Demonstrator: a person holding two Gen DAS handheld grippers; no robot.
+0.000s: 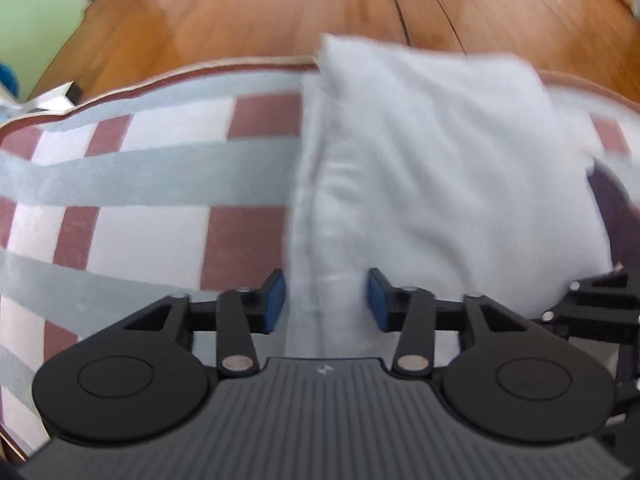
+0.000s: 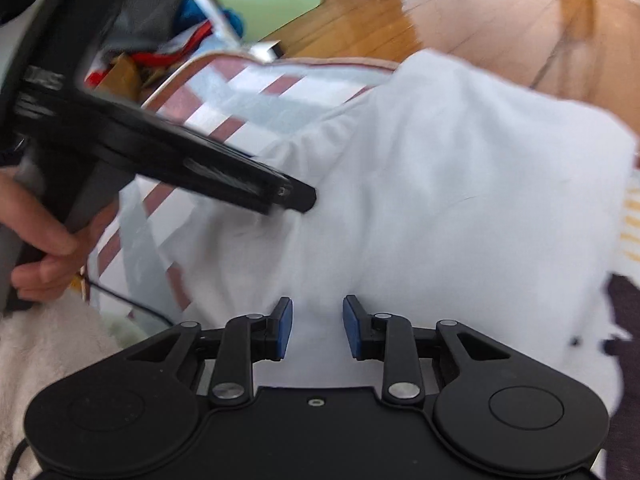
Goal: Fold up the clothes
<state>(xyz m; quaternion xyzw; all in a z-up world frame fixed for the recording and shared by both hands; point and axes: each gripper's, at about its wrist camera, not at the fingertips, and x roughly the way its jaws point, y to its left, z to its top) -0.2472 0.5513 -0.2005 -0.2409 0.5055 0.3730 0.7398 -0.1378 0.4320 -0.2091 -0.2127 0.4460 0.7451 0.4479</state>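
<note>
A white garment [image 1: 432, 176] lies folded on a checked red, white and grey cloth [image 1: 152, 224]. My left gripper [image 1: 326, 300] is open, its blue pads on either side of the garment's near left seam, just above it. My right gripper [image 2: 317, 326] is open over the garment's near edge [image 2: 440, 200]. The left gripper's black body [image 2: 192, 160] crosses the right wrist view from the left, its tip at the garment's left edge. The right gripper's linkage [image 1: 596, 304] shows at the right edge of the left wrist view.
The checked cloth [image 2: 248, 100] ends at a trimmed far edge, with wooden floor [image 1: 280, 12] beyond. A pile of coloured items [image 2: 168, 48] lies at the far left. A fluffy white fabric [image 2: 48, 344] lies near left; dark fabric [image 2: 624, 312] at right.
</note>
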